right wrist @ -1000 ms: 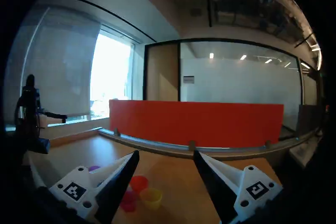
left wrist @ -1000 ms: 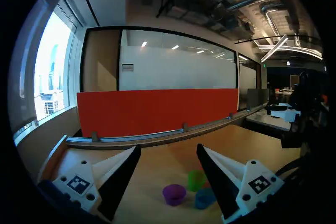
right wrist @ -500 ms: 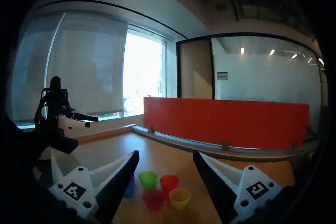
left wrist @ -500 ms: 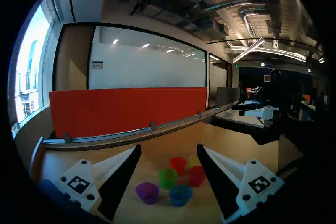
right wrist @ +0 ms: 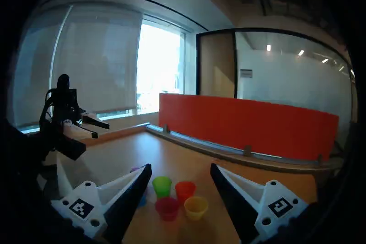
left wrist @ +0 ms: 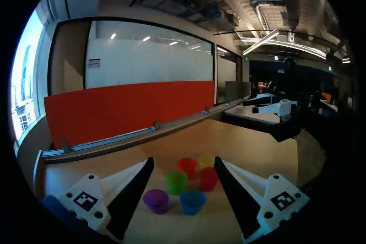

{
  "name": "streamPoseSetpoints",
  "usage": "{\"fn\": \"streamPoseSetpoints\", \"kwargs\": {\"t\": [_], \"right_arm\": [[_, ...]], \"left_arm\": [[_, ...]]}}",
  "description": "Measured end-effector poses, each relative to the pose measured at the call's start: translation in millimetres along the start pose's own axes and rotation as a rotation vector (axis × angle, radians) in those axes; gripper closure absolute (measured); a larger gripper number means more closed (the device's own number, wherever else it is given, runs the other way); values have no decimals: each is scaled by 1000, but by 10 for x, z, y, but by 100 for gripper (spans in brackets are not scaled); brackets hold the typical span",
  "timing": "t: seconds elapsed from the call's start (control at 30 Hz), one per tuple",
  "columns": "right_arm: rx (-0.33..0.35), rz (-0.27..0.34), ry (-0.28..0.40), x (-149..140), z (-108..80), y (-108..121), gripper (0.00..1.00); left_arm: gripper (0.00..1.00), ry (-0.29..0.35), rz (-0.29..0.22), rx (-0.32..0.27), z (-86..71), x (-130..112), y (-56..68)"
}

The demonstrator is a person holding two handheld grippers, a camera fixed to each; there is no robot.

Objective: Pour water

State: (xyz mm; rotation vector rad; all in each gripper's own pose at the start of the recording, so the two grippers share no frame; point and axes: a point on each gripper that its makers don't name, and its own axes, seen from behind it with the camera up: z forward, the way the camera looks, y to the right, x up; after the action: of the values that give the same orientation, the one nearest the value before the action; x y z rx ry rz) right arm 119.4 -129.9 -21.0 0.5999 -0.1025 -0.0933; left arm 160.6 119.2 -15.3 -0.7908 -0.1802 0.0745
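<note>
Several small coloured cups stand close together on the wooden table [left wrist: 256, 145]. In the left gripper view the purple cup [left wrist: 156, 200] and blue cup [left wrist: 192, 201] are nearest. The green cup [left wrist: 176, 182], crimson cup [left wrist: 208, 178], orange-red cup [left wrist: 186, 167] and yellow cup [left wrist: 206, 160] stand behind them. My left gripper [left wrist: 183, 159] is open above the table, short of the cups. My right gripper [right wrist: 180, 166] is open too, facing the green cup [right wrist: 161, 186], orange-red cup [right wrist: 185, 191], crimson cup [right wrist: 167, 208] and yellow cup [right wrist: 196, 208]. Neither holds anything.
An orange divider panel [left wrist: 128, 106] on a metal rail runs along the table's far edge. The right gripper [left wrist: 274, 106] shows far off in the left gripper view, the left gripper [right wrist: 75, 127] in the right gripper view. A bright window [right wrist: 160, 74] lies beyond.
Both views have swung towards the cups, which now sit between each gripper's fingers. Both grippers have stayed open.
</note>
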Motion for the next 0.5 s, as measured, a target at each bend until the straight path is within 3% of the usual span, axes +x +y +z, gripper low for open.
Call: {"fn": "streamPoseSetpoints", "kwargs": {"t": [0.5], "right_arm": [[22, 0, -71, -178, 23, 21, 1]], "left_arm": [[2, -91, 34, -72, 119, -324, 128]]}}
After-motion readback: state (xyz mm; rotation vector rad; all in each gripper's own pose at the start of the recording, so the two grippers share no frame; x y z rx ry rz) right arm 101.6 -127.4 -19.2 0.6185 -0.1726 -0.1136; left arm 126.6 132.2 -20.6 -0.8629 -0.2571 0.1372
